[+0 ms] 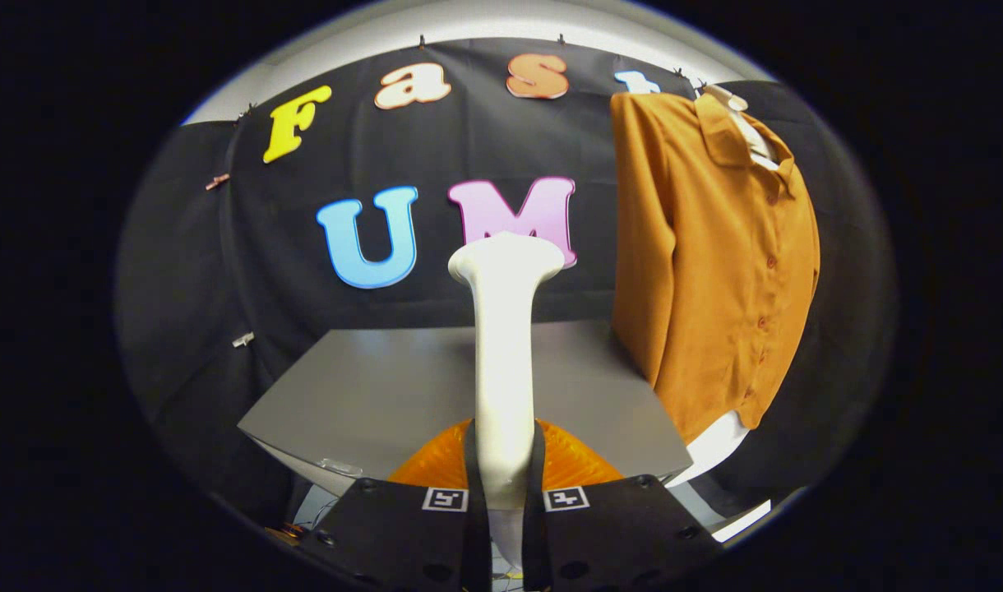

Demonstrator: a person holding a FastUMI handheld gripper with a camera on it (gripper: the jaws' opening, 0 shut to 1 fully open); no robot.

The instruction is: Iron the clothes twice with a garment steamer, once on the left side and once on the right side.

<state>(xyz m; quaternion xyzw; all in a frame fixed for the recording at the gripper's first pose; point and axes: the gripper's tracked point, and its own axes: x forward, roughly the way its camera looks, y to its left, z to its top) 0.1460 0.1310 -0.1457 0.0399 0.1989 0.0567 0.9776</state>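
Note:
A white garment steamer (503, 345) stands upright between my fingers, its flat head at the top and an orange translucent tank (567, 462) around its base. My gripper (503, 493) is shut on the steamer's handle, both fingers pressed against its sides. Beyond and to the right hangs an orange-brown button shirt (715, 263) on a white hanger, its collar up and its button row facing me. The steamer head is well left of the shirt and apart from it.
A grey tabletop (370, 395) lies just beyond the fingers, under the steamer. The black cloth wall (222, 271) closes off the back and left. The shirt's hem hangs past the table's right edge.

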